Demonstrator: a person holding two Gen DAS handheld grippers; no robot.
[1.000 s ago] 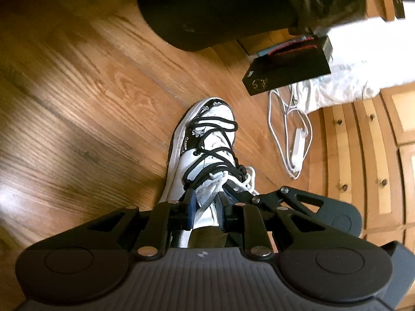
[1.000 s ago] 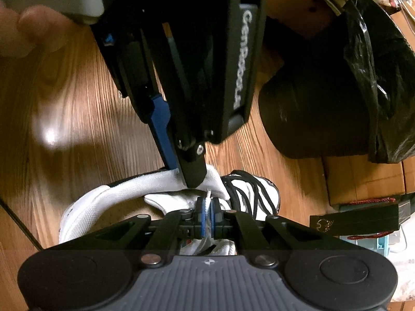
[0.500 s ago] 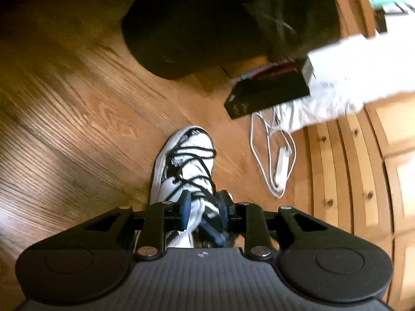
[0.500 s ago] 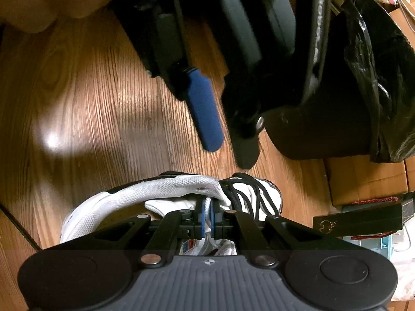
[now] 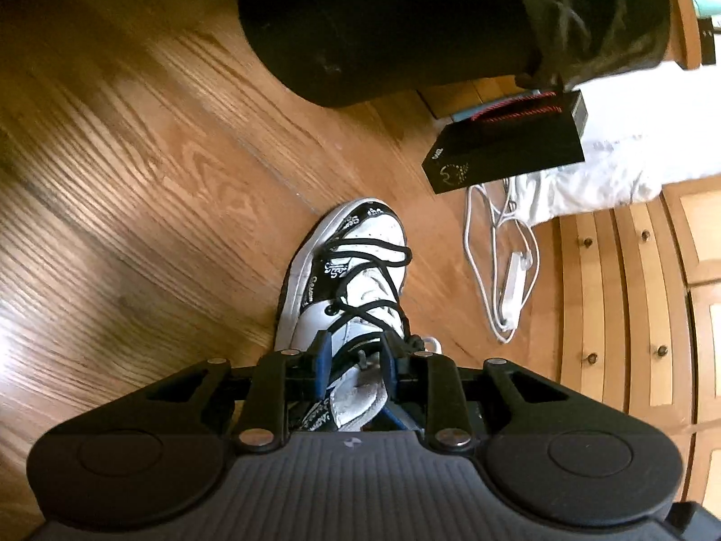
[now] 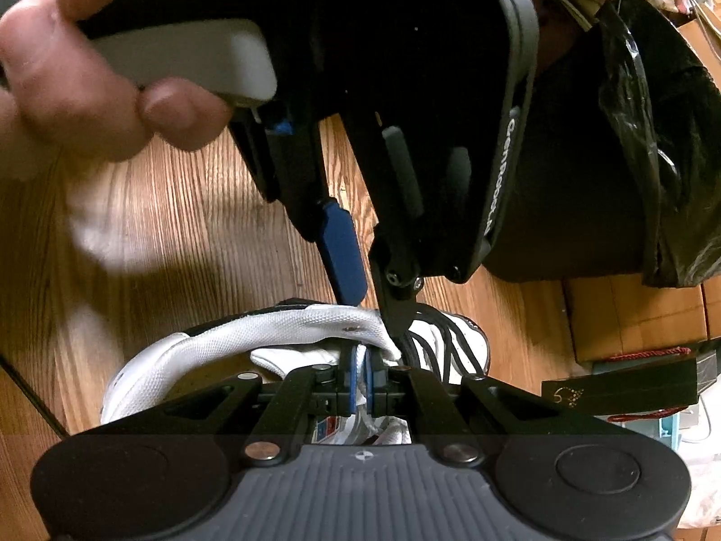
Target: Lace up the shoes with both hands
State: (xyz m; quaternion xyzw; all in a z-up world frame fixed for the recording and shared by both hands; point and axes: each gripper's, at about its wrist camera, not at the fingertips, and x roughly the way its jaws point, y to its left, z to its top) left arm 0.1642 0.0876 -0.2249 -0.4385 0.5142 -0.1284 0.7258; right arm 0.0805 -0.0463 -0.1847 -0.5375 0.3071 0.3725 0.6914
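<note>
- On the wood floor [image 5: 148, 207], at about 6 o'clock of centre in the left wrist view, stands a white-and-black shoe [image 5: 356, 266], toe toward 12 o'clock, with a black lace [image 5: 374, 297] criss-crossed loosely up its front.
- Left gripper [image 5: 356, 360]: jaws spread part way, blue pads standing either side of the shoe's white tongue [image 5: 360, 399] at the top of the lacing. Pads do not visibly press on tongue or lace; nothing is pinched.
- Right wrist view: left gripper [image 6: 369, 302] comes in from 12 o'clock, one blue pad and one black finger down at the shoe's white collar [image 6: 288, 324]. A hand [image 6: 90, 85] at 10 o'clock holds its grey handle.
- Right gripper [image 6: 359, 378]: jaws pressed nearly together, pinching a white lace [image 6: 360, 360] that runs upright between the blue pads, just behind the collar at 6 o'clock.
- Black lace strands [image 6: 432, 347] bunch at 3 o'clock of the left gripper's black finger, over the shoe's forepart.
- Surroundings, left wrist view: a black bin [image 5: 387, 27] at 12 o'clock; a black box [image 5: 504, 149] with red cord at 2 o'clock; a white cable [image 5: 500, 270] looped on the floor at 3 o'clock of the shoe; wooden cabinet doors [image 5: 631, 306] at 3 o'clock.
</note>
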